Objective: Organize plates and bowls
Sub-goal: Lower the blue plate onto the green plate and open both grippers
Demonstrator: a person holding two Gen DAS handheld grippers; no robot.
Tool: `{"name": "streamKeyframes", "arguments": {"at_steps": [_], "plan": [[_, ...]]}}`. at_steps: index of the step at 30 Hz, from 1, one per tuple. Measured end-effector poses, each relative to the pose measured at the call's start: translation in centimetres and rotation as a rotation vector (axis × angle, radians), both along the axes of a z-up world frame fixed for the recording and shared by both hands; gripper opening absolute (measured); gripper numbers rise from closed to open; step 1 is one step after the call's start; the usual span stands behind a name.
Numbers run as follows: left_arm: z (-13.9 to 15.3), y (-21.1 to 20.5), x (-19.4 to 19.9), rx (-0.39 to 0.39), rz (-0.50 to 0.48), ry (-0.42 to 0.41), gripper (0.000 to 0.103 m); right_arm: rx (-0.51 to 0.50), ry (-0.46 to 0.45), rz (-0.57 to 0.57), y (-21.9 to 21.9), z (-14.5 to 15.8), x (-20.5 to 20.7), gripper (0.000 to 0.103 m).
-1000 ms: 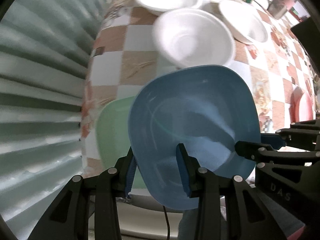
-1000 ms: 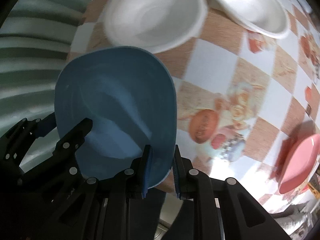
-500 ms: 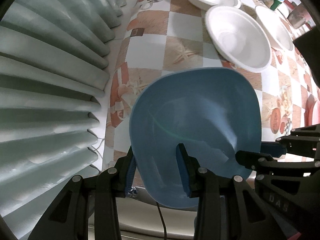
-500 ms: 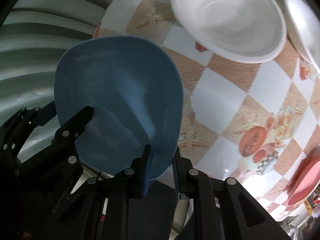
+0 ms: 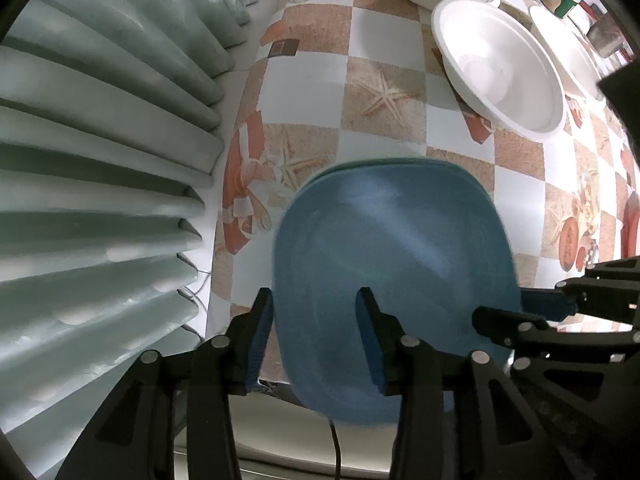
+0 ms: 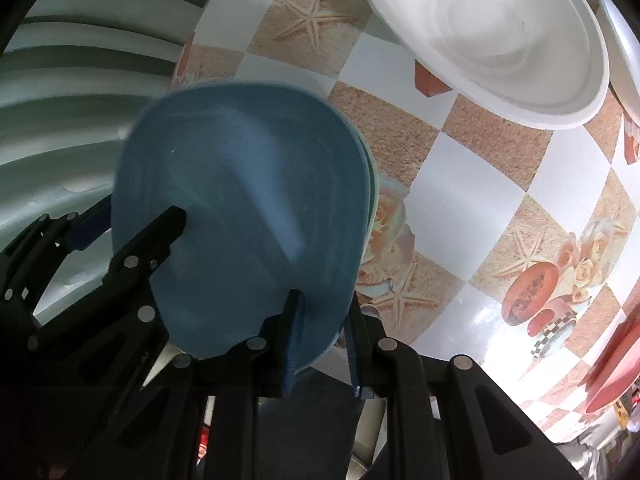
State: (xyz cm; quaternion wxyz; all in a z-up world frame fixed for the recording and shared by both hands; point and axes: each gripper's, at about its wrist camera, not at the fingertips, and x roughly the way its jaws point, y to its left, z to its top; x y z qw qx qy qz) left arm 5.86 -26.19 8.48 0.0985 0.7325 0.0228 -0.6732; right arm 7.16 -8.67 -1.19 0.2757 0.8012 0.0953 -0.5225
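Left gripper (image 5: 316, 332) straddles the near rim of the blue plate (image 5: 392, 280), jaws opening, pads easing off; right gripper (image 6: 322, 340) stays out of nothing, pinched narrow on the plate's edge; a thin green rim peeks just beyond the blue one; farther ahead on the checked tablecloth (image 5: 384, 92), white bowls (image 5: 500, 68) sit well apart; pleated curtain (image 5: 100, 160) off left.

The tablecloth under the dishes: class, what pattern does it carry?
The tablecloth has white and sandy checks with starfish and roses, clearest in the right wrist view.
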Motion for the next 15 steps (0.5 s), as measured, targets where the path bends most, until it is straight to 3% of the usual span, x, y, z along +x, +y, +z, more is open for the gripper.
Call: {"name": "streamKeyframes", "arguments": {"at_steps": [4, 6, 7, 8, 9, 10, 15], "plan": [[0.2, -0.1, 0.4, 0.016, 0.034, 0.026, 0.068, -0.007, 0.002, 0.0, 0.5, 0.4, -0.7, 0.022], [0.7, 0.0, 0.7, 0.019, 0.05, 0.052, 0.073, -0.01, 0.014, -0.006, 1.0, 0.6, -0.8, 0.025], [0.9, 0.2, 0.7, 0.011, 0.054, 0.059, 0.075, -0.009, 0.019, -0.016, 1.5, 0.4, -1.0, 0.033], [1.1, 0.4, 0.8, 0.018, 0.053, 0.064, 0.077, -0.013, 0.022, -0.025, 2.1, 0.7, -0.9, 0.061], [1.2, 0.6, 0.7, 0.032, 0.05, 0.064, 0.079, -0.014, 0.03, -0.032, 2.7, 0.9, -0.9, 0.077], [1.3, 1.1, 0.7, 0.046, 0.041, 0.059, 0.079, -0.015, 0.037, -0.04, 3.2, 1.1, -1.0, 0.081], [1.5, 4.2, 0.1, 0.091, -0.01, 0.038, 0.079, 0.003, 0.024, -0.123, 7.0, 0.5, -1.2, 0.081]]}}
